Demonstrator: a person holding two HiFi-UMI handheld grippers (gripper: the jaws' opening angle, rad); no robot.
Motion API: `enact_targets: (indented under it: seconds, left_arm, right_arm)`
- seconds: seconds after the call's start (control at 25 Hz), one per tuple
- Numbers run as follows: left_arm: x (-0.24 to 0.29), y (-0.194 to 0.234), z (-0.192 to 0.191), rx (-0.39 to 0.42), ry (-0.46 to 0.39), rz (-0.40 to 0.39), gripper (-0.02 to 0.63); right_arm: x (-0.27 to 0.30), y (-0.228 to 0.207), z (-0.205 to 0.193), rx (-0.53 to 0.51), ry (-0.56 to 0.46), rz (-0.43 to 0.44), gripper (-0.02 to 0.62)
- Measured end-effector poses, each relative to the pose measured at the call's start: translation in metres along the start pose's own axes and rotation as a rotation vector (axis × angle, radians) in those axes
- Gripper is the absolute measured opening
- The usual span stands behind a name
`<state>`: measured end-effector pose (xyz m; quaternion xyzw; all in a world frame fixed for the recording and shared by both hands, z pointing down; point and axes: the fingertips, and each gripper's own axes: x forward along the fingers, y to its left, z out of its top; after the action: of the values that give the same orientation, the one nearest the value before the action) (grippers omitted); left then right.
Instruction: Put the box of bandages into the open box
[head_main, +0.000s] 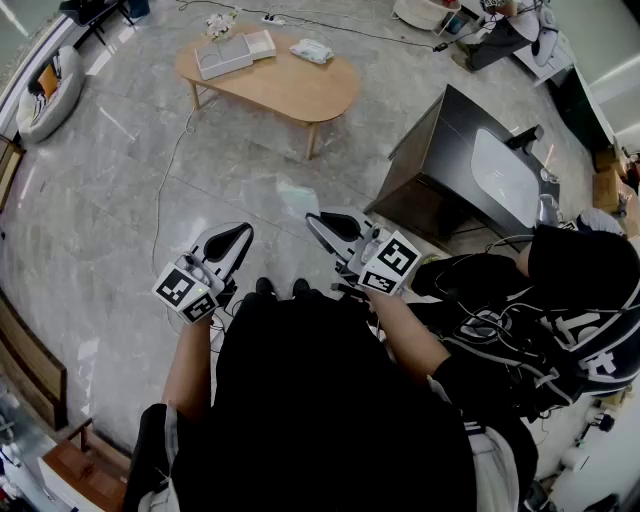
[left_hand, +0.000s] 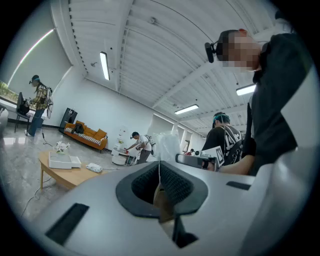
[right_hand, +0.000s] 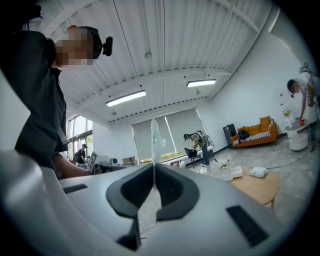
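- Left gripper (head_main: 238, 237): jaws closed pad to pad, nothing between them; you hold it level, close to your body.
- Right gripper (head_main: 325, 225): jaws likewise pressed together and empty, level, just beside the left one.
- Wooden worktop (head_main: 290, 90): it stands well apart from you across the bare floor (head_main: 120, 200). Neither gripper is near it.
- Open box (head_main: 222, 57): white, on the far left end of the worktop, its opening facing up.
- Small flat box (head_main: 261, 44): it lies just beside the open box, and I judge it to be the box of bandages. It is too small here to confirm any print.
- White packet (head_main: 312, 50): it lies apart, further right on the worktop. It looks soft and is probably not the task's item.
- Handling, as a judgement: a card carton of this kind should be light and stiff, but its walls will dent under a hard pinch.
- Hold, as a judgement: open the jaws before you arrive, take it across its two narrow long sides at mid-length, and close only until it stops slipping.
- Risk, as a judgement: it lies next to the open box, so a jaw coming in on that side may nudge both.
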<state>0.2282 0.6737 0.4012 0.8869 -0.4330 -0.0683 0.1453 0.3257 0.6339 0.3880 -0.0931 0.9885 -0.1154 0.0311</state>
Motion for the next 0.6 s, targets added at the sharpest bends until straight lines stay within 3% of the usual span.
enact_targets:
  seconds: [0.4,0.6]
  left_arm:
    - [-0.028,-0.038,-0.023,0.014,-0.006,-0.017,0.02]
    - [0.005,-0.021,-0.015,-0.002,-0.004,0.011,0.02]
  right_arm:
    - [-0.017,0.044,-0.02,-0.009,-0.021,0.01,0.02]
    - [-0.021,0.007,-0.011,0.016,-0.029,0.022,0.02]
